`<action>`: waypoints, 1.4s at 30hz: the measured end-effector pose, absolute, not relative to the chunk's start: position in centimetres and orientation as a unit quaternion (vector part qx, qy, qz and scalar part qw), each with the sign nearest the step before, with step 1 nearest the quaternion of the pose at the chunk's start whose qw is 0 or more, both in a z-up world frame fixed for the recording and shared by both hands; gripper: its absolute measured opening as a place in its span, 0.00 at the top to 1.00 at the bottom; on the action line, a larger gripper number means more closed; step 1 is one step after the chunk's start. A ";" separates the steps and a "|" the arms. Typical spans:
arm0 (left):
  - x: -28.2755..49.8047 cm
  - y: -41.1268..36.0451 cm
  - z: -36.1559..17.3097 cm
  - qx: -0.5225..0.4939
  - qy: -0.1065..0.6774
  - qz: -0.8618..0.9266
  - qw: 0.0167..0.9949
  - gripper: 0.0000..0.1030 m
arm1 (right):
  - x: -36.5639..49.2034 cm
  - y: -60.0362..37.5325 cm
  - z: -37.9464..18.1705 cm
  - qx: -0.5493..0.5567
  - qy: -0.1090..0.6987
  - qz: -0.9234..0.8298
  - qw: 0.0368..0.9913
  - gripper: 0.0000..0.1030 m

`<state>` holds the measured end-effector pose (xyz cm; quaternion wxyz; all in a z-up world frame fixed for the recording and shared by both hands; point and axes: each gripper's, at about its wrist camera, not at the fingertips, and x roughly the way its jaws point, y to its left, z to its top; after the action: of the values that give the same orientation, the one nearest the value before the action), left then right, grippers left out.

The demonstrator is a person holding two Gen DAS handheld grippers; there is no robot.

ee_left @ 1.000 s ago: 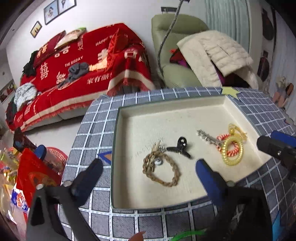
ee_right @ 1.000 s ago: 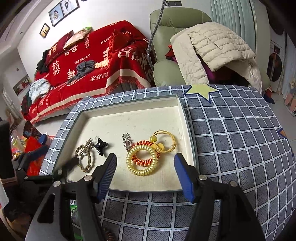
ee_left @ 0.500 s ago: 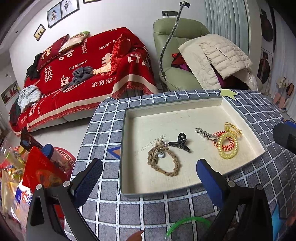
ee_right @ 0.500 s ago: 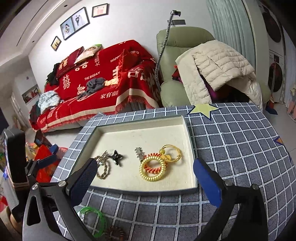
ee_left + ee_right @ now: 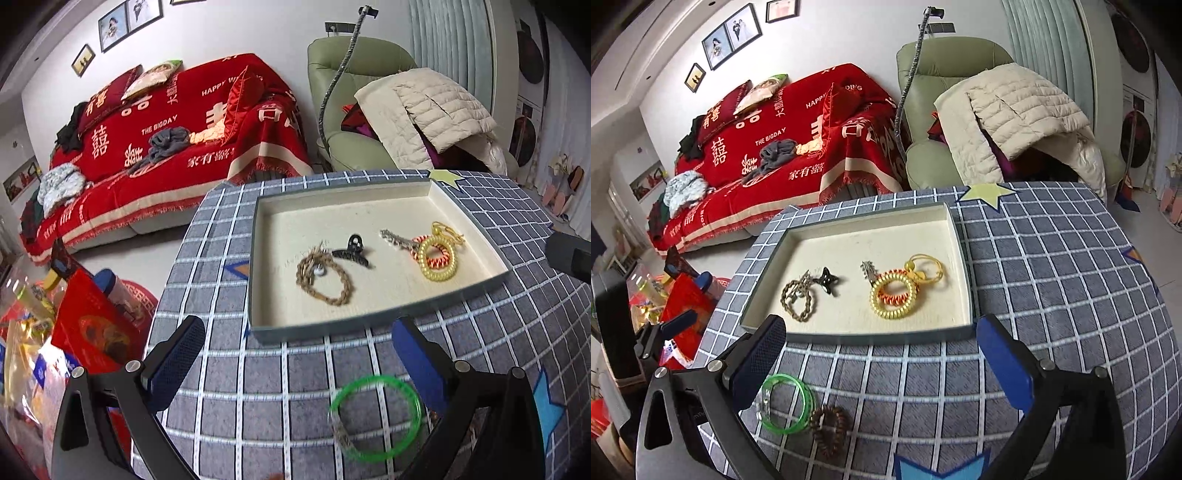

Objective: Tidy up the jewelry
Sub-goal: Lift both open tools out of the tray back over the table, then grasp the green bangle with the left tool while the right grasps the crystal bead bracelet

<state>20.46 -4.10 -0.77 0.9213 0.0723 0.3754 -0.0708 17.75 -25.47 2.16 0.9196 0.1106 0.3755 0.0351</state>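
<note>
Two claws hang above the checked table (image 5: pixel 1052 258), both with fingers spread wide and holding nothing; ahead of the left claw (image 5: pixel 299 360) sits the tray (image 5: pixel 369 325), holding a brown braid (image 5: pixel 325 277), black clip (image 5: pixel 352 251), silver pin (image 5: pixel 397 238) and yellow coil (image 5: pixel 439 258); a green bangle (image 5: pixel 375 417) lies on the cloth just below and between its fingers, nearer the right one; from the right claw (image 5: pixel 881 363), the bangle (image 5: pixel 786 406) sits by the left finger, touching a brown coil (image 5: pixel 829 428); the tray (image 5: pixel 857 336) is just ahead.
</note>
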 end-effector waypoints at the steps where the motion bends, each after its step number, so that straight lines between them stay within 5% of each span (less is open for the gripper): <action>1: 20.2 -3.9 -0.9 0.070 0.377 -0.068 0.921 0.00 | 17.5 -25.5 2.1 0.112 0.376 0.034 0.919 0.00; 32: 15.0 -1.4 -6.1 0.041 0.445 -0.057 0.893 0.00 | 6.9 -26.6 -6.0 0.130 0.494 -0.008 0.859 0.00; 42: 16.0 -1.7 -6.5 0.035 0.454 -0.053 0.889 0.00 | 6.3 -25.0 -7.3 0.102 0.507 -0.013 0.856 0.21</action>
<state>15.99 -1.68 -6.52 0.8886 0.0346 0.4543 -0.0534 6.29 -25.03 -7.30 0.8558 0.1023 0.5069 -0.0131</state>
